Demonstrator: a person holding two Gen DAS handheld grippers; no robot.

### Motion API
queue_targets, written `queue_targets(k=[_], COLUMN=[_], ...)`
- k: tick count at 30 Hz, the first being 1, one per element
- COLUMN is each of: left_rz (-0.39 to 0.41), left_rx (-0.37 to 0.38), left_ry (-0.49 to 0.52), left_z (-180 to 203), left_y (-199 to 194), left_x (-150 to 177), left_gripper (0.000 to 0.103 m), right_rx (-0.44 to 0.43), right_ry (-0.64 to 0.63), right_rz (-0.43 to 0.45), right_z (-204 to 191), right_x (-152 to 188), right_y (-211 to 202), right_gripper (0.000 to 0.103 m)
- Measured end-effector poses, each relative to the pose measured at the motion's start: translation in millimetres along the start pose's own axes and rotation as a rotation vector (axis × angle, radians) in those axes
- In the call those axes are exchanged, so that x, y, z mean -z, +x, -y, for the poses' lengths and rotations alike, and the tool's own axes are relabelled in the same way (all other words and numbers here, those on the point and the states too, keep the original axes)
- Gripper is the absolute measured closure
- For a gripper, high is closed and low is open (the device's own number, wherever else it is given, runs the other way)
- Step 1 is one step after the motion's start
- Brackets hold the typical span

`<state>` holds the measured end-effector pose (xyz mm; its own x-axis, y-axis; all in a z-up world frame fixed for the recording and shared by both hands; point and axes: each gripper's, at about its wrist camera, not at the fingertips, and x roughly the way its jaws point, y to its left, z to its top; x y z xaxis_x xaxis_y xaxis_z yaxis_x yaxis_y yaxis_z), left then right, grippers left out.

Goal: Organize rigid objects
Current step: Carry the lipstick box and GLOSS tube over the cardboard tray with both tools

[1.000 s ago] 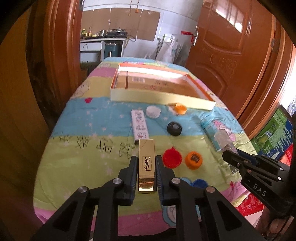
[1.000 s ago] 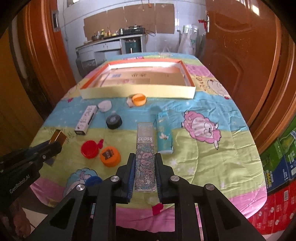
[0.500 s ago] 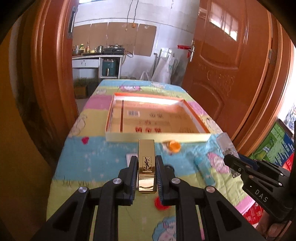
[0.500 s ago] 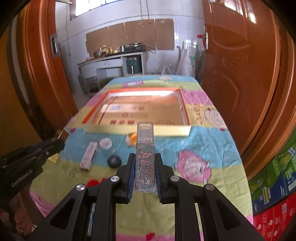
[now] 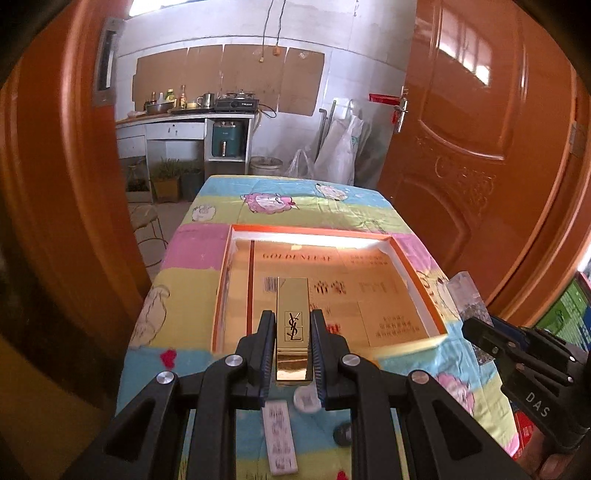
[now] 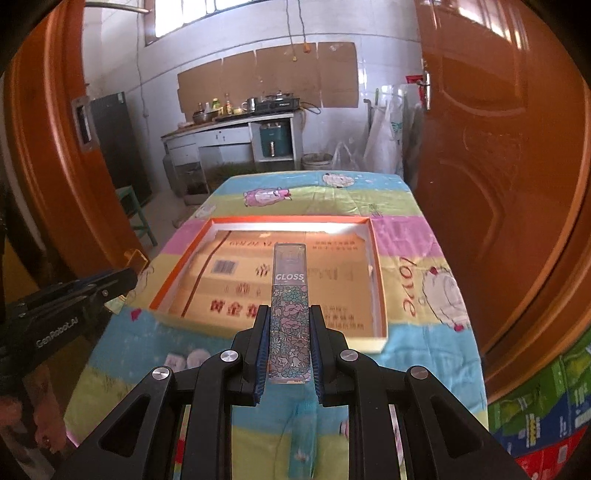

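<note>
Daylit, fairly bright in both wrist views. Light from high windows (image 6: 221, 14) at back wall; strong reflection patch on glossy door (image 5: 465, 62) at right. Blown-out strip along far inner wall of tray (image 5: 310, 242); same strip seen in rt view. Warm orange cast off doors over whole frame. Specular glare on lower end of gold case (image 5: 292, 365). Soft shadow under tray's near wall. Heavy fisheye: door frames bowed, black vignette at corners. Centre sharp, lettering on gloss tube (image 6: 290, 277) legible; near tablecloth (image 6: 273, 435) smeared, small items at bottom of lt view soft. Backgnd kitchen slightly hazy.
</note>
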<state>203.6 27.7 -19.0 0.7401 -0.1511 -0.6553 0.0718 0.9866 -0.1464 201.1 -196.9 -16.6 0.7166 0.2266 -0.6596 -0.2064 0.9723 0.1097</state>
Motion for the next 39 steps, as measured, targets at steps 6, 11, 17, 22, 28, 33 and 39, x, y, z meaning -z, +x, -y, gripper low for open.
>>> queue_targets(k=[6,11,17,22,28,33,39], left_rz=[-0.036,-0.059,-0.101,-0.144,-0.192,-0.232,-0.267], left_rx=[-0.007,-0.032,-0.045,-0.052,-0.055,-0.059,-0.071], left_ry=[0.007,0.043,0.058,0.059,0.062,0.053,0.041], left_z=[1,5,3,2,-3,-6,-12], left_y=[27,52,85,114,148,173,200], left_x=[-26,-47,-66,-75,-81,-82,-80], left_gripper=[0.084,0.084,0.084,0.084,0.084,0.084,0.084], right_rx=[0.001,-0.018,-0.042,-0.049,-0.051,-0.059,-0.059], right_ry=[-0.017,-0.014,-0.002,0.017,0.024,0.036,0.046], right_rz=[-0.011,-0.029,-0.068,-0.103,-0.154,-0.203,-0.246], right_z=[13,23,33,40,43,43,42], right_x=[-25,-45,-65,-82,-96,-100,-99], right_y=[25,48,79,111,151,182,213], right_gripper=[0.083,0.083,0.083,0.083,0.083,0.083,0.083])
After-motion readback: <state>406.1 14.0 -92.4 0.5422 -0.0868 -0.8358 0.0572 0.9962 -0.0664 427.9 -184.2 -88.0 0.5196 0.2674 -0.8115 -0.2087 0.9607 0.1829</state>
